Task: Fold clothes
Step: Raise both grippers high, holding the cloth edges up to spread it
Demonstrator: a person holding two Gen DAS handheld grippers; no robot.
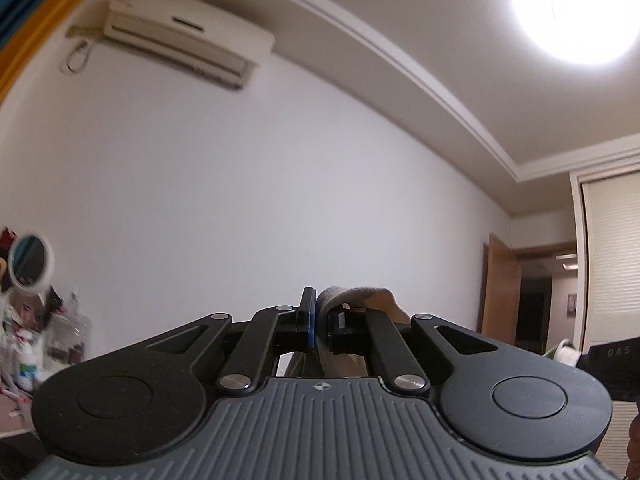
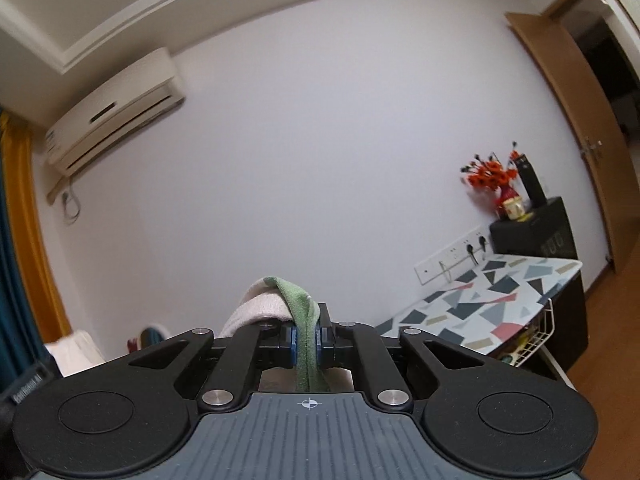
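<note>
room: white wall [image 2: 312, 128] fills both wrist views, with a stepped ceiling moulding above; both cameras tilt upward.
air conditioner: wall unit [image 1: 184, 40] at 11 o'clock in the left wrist view, at 9 to 10 o'clock in the right wrist view, blurred in both.
ceiling light: bright round lamp [image 1: 576, 8] at 1 o'clock in the left wrist view, blown out.
curtain: orange and teal drape [image 2: 16, 240] along the 9 o'clock edge of the right wrist view.
door: wooden door [image 2: 576, 128] at 2 to 3 o'clock in the right wrist view, standing open.
ironing board: geometric-print surface [image 2: 492, 304] at 4 o'clock in the right wrist view, a wire basket just under its near end.
flowers: red bunch [image 2: 492, 176] at 3 o'clock, on a black cabinet behind the ironing board.
mirror: small round one [image 1: 30, 264] at 9 o'clock in the left wrist view, above blurred clutter.
left gripper: [image 1: 319, 322] jaws drawn close together, pinching a fold of cloth that bulges out over the right finger at 12 to 1 o'clock.
right gripper: [image 2: 307, 340] jaws pressed in on a narrow band of cloth, blue pads touching it on both sides.
garment, left view: grey-beige fabric [image 1: 360, 300], held at the fingertips and dropping behind the linkage.
garment, right view: green edge with pale towelling beside it [image 2: 296, 300], looping up at 12 o'clock and running down between the fingers toward the camera.
</note>
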